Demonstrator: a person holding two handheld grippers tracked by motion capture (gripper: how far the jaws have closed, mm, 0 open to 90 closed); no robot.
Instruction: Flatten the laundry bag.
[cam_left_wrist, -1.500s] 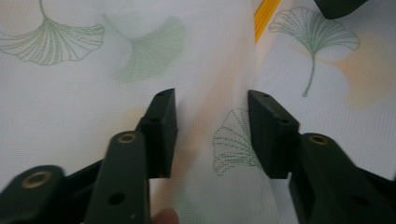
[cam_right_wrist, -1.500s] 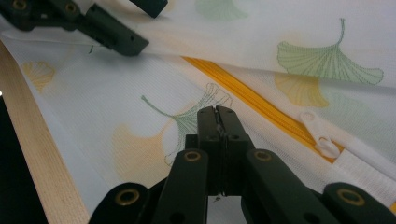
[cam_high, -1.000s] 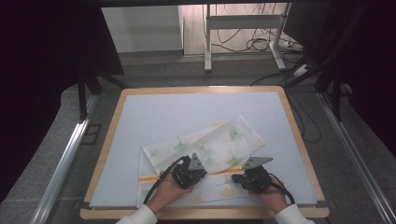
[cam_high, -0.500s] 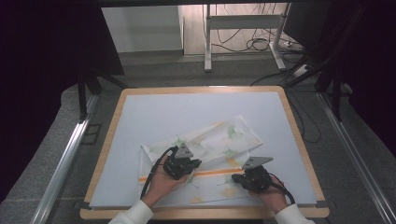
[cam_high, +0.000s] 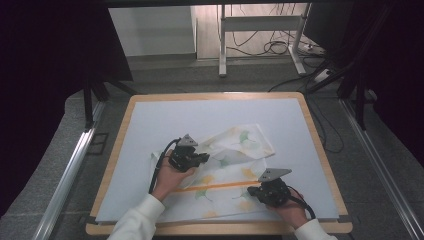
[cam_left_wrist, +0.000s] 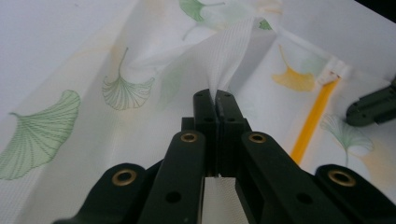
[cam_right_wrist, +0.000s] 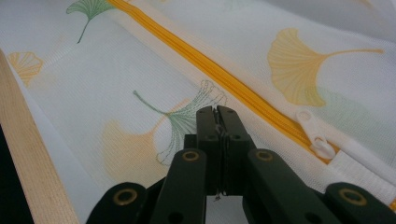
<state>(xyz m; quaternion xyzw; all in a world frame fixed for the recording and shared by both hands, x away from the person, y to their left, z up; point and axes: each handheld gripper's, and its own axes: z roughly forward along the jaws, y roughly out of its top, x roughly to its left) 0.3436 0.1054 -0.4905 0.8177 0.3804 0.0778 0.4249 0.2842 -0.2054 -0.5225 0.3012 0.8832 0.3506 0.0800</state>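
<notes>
A white mesh bag (cam_high: 235, 150) printed with green and yellow ginkgo leaves lies rumpled on the table, with a yellow zipper (cam_high: 220, 186) running across it. My left gripper (cam_high: 200, 157) is shut on a fold of the mesh (cam_left_wrist: 233, 56), which rises tent-like from its tips (cam_left_wrist: 215, 95). My right gripper (cam_high: 252, 192) sits near the front edge, its jaws (cam_right_wrist: 216, 111) shut on the mesh just beside the zipper (cam_right_wrist: 224, 77). The white zipper pull (cam_right_wrist: 314, 133) lies to the right of those jaws. The right gripper (cam_left_wrist: 371, 108) appears at the far right of the left gripper view.
The table has a pale blue top (cam_high: 200, 115) and a wooden rim (cam_high: 320, 150). Beyond it are a metal stand (cam_high: 222, 40) and cables (cam_high: 280, 47) on the floor. Dark curtains flank both sides.
My left gripper has moved away from the person and slightly left, pulling the fold of mesh with it. The right gripper has stayed put.
</notes>
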